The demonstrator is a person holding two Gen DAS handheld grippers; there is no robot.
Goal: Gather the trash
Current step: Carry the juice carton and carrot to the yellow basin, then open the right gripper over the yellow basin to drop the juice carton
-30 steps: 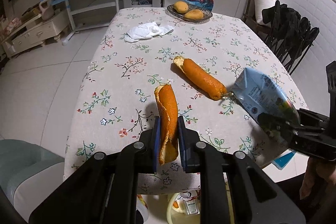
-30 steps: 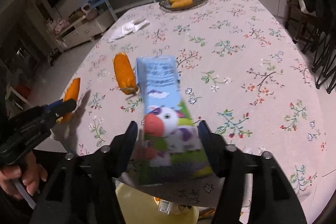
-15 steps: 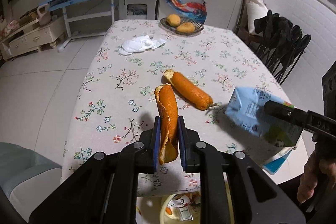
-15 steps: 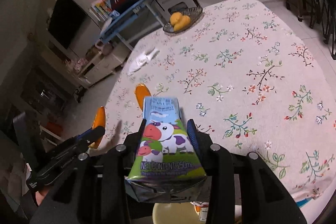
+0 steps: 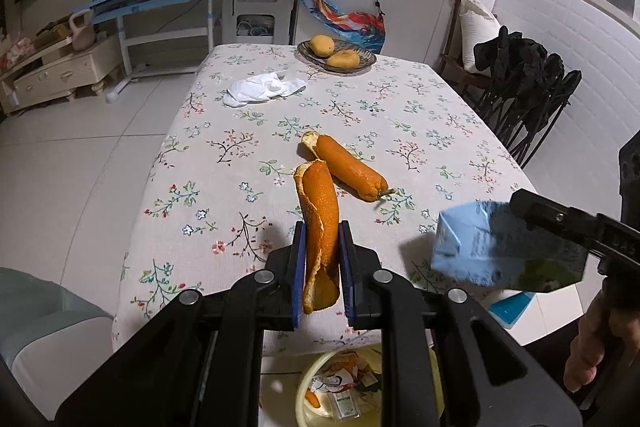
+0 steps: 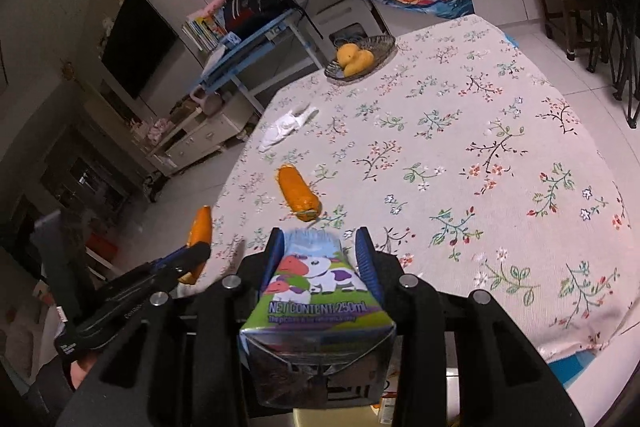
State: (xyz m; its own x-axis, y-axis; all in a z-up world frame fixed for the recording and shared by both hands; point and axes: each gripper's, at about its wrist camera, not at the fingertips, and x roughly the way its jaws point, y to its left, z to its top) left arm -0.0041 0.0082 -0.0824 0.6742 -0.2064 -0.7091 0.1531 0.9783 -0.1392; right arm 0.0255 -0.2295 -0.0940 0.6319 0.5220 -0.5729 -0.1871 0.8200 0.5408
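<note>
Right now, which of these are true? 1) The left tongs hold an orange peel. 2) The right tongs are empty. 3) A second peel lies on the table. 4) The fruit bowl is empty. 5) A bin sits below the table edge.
1) True: the left tongs are shut on a peel.
2) False: the right tongs grip a milk carton.
3) True: second peel on the table.
4) False: the bowl holds two yellow fruits.
5) True: bin with trash.
</note>
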